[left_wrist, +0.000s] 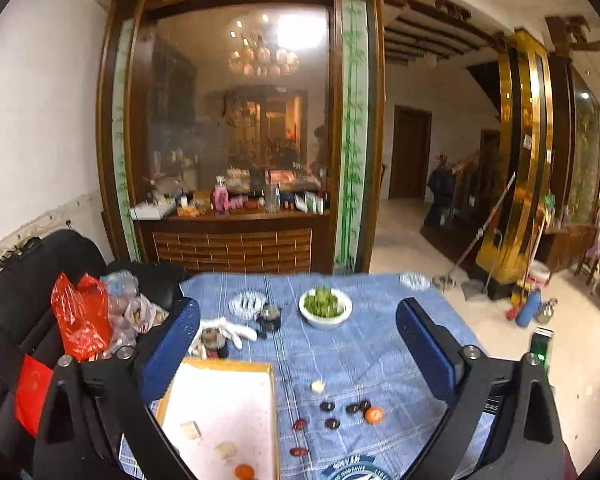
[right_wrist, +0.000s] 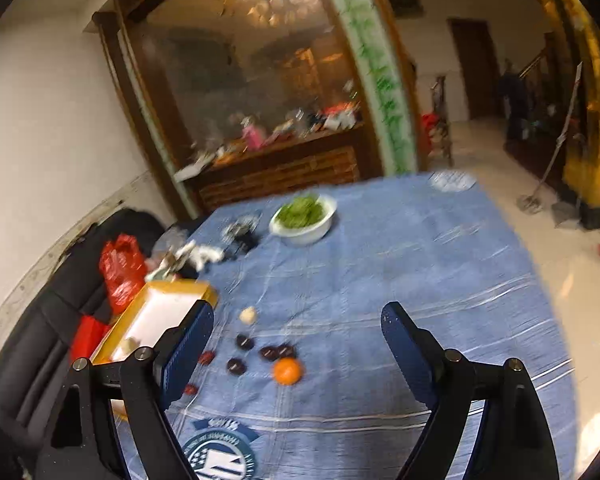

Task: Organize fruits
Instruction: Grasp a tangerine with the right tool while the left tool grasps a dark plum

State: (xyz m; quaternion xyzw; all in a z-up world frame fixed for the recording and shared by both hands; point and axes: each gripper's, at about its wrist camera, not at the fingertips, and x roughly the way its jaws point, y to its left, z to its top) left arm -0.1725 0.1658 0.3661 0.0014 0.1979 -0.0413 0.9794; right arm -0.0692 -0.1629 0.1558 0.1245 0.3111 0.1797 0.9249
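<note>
Beside the yellow-rimmed tray [left_wrist: 220, 404], on its right, loose fruit lies on the blue cloth [left_wrist: 360, 360]: an orange [left_wrist: 373, 415], several dark fruits [left_wrist: 327, 406] and a pale piece [left_wrist: 317, 386]. Inside the tray sit two pale pieces [left_wrist: 191, 429] and one orange fruit [left_wrist: 244, 471], so sorting appears only partly done. Left gripper [left_wrist: 298, 344] and right gripper [right_wrist: 298, 344] both hang spread wide and empty above the cloth.

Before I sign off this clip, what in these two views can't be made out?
- Tray: left wrist view, its left side sits behind the left gripper's finger; right wrist view, the right gripper's finger covers its near end.
- Orange piece in the tray: cut by the bottom edge.
- Small dark fruits: too small to identify; motion-blurred in the right wrist view.
- Bowl's green contents: blurred.
</note>
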